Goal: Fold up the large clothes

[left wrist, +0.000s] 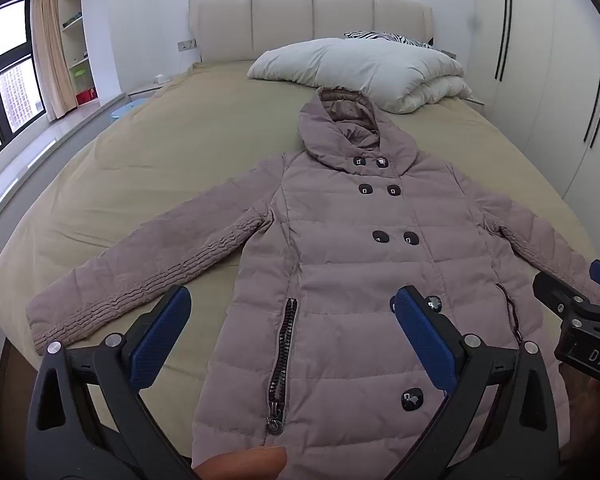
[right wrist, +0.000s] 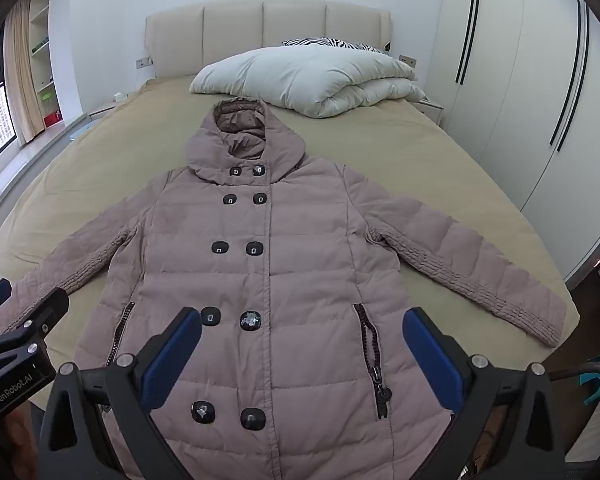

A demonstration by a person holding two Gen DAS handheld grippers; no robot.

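Note:
A mauve hooded puffer coat (left wrist: 340, 264) lies flat, face up, on the bed, buttoned, hood toward the headboard and both sleeves spread out; it also shows in the right wrist view (right wrist: 268, 280). My left gripper (left wrist: 292, 320) is open and empty, held above the coat's lower left front by the zip pocket (left wrist: 283, 344). My right gripper (right wrist: 302, 340) is open and empty above the coat's lower front near the bottom buttons. Each gripper shows at the edge of the other's view.
The bed (left wrist: 148, 168) has a tan sheet. A folded white duvet (left wrist: 360, 68) and a zebra pillow (left wrist: 388, 38) lie by the beige headboard (left wrist: 312, 20). White wardrobes (right wrist: 520, 100) stand on the right, a window (left wrist: 8, 68) and shelves on the left.

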